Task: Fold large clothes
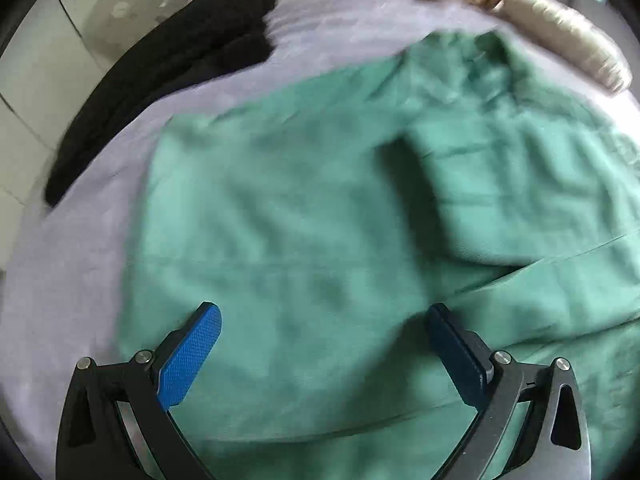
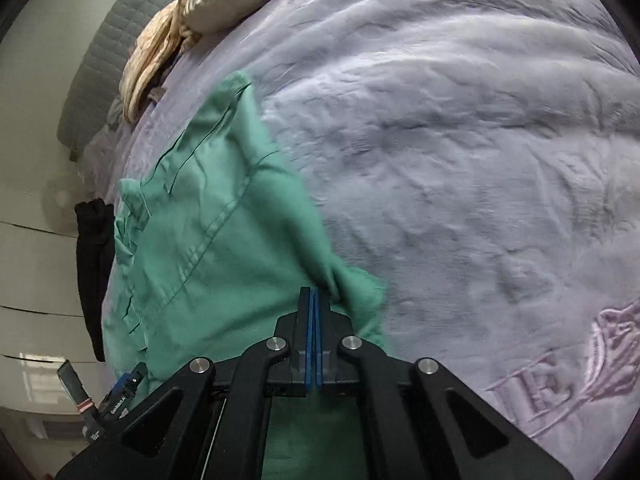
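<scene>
The right tool [image 2: 313,294] is clenched, green garment [image 2: 208,248] bunched at its tip, pinch unclear. The left tool [image 1: 322,314] hangs released above it. The garment stretches toward 11 o'clock across the bed [image 2: 460,140], whose blanket reads "IE" [image 2: 538,394].
</scene>
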`<state>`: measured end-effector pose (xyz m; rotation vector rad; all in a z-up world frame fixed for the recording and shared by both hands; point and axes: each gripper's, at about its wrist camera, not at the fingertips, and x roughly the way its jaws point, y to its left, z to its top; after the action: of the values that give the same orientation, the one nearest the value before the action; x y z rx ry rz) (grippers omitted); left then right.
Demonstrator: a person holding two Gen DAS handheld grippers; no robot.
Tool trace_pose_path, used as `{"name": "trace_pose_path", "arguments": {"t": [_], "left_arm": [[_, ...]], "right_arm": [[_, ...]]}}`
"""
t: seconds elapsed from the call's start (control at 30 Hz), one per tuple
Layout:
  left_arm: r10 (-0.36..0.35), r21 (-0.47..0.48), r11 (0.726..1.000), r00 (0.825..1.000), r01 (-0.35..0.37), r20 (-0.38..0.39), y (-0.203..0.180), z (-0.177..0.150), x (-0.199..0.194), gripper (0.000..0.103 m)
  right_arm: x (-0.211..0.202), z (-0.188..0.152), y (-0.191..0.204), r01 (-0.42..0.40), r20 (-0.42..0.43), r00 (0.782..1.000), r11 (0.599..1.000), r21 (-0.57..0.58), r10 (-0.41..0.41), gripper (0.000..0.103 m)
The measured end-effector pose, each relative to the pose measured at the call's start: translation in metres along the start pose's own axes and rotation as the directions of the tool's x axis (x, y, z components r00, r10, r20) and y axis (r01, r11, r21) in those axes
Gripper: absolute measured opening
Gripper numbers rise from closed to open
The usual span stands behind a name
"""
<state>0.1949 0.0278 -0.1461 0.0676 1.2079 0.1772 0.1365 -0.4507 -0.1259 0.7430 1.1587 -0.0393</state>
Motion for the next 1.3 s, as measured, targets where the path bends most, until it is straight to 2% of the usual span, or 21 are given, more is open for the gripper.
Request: {"name": "trace_pose_path", "arguments": {"t": [0.2, 0.5, 0.8, 1.1, 1.3], "left_arm": [[-0.012, -0.045, 0.999, 1.0, 0.011, -0.013, 0.022, -0.013, -0.014, 0.103], [-0.021, -0.047, 0.999, 0.998, 0.018, -0.062, 0.022, -0.043, -0.034, 0.103], [-0.038, -0.029, 0.999, 0.991, 0.035, -0.128, -0.005, -0.076, -0.054, 0.103], [-0.064, -0.03, 0.998, 0.988, 0.061, -0.143, -0.023, -0.092, -0.082, 0.103], [-0.077, -0.031, 0.997, 0.987, 0.073, -0.143, -0.027, -0.098, -0.109, 0.103]], "right_arm": [[-0.017, -0.002, -0.002, 0.022, -0.017, 1.0, 1.0, -0.01, -0.022, 0.002], [-0.032, -0.011, -0.004, 0.081, -0.043, 0.996, 0.996, 0.024, -0.079, 0.004], [-0.037, -0.024, 0.003, 0.082, -0.082, 0.993, 0.996, 0.027, -0.079, 0.004], [-0.04, -0.04, 0.02, 0.084, -0.141, 0.986, 0.996, -0.006, -0.084, 0.004], [-0.05, -0.042, 0.037, 0.072, -0.146, 0.986, 0.997, -0.032, -0.076, 0.004]]}}
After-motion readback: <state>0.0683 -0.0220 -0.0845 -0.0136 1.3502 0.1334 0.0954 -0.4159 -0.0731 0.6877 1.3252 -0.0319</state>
